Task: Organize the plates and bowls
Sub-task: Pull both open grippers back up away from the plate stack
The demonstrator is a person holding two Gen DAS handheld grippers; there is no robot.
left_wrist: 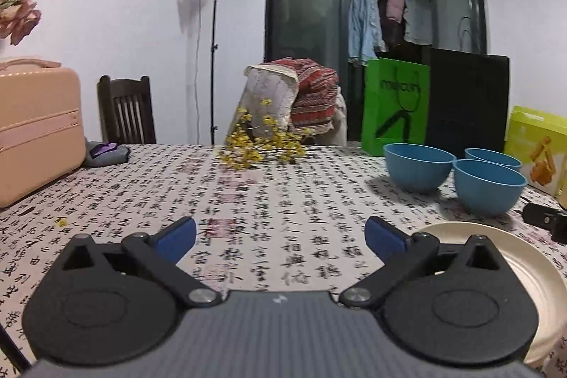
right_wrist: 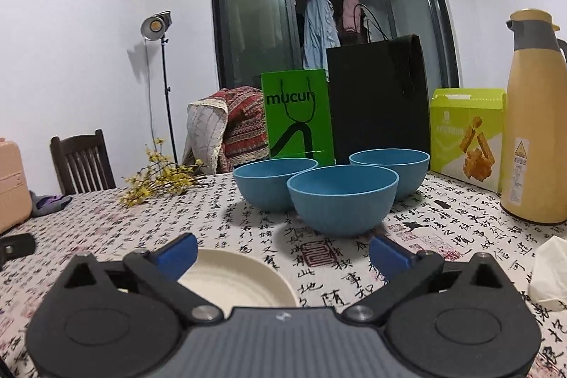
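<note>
Both sets of blue-padded fingers released, spread wide, nothing between them. Left gripper [left_wrist: 280,236] hovering low over bare printed cloth on the worktop [left_wrist: 248,201], its right finger just beside the rim of the cream plate [left_wrist: 524,275]. Right gripper [right_wrist: 283,254] hovering with its left finger overlapping the far edge of the same plate [right_wrist: 234,278], pads not pressing on it.

Beyond the right-hand fingers, three blue bowls [right_wrist: 342,201] clustered close together: one nearest, one behind to the left [right_wrist: 269,179], one behind to the right [right_wrist: 393,165], all upright, empty as far as visible, separate rather than nested. Plate nearest the person, bowls further out toward the green bag [right_wrist: 297,116] and black bag [right_wrist: 379,98].

Judging by the matte look, bowls probably light plastic or similar: stiff, not fragile, smooth-walled and somewhat slippery. Best taken by pinching the rim, one finger inside and one outside, then lowered into a neighbour to stack. Risk of a light bowl tipping or skating on the cloth if nudged before the pinch closes.

Plate shallow and flat, hard to get under; best gripped at the raised rim. Material unclear, so best treated as breakable.

Yellow flask [right_wrist: 535,130] and tissue [right_wrist: 549,271] to the right, clear of the bowls
</note>
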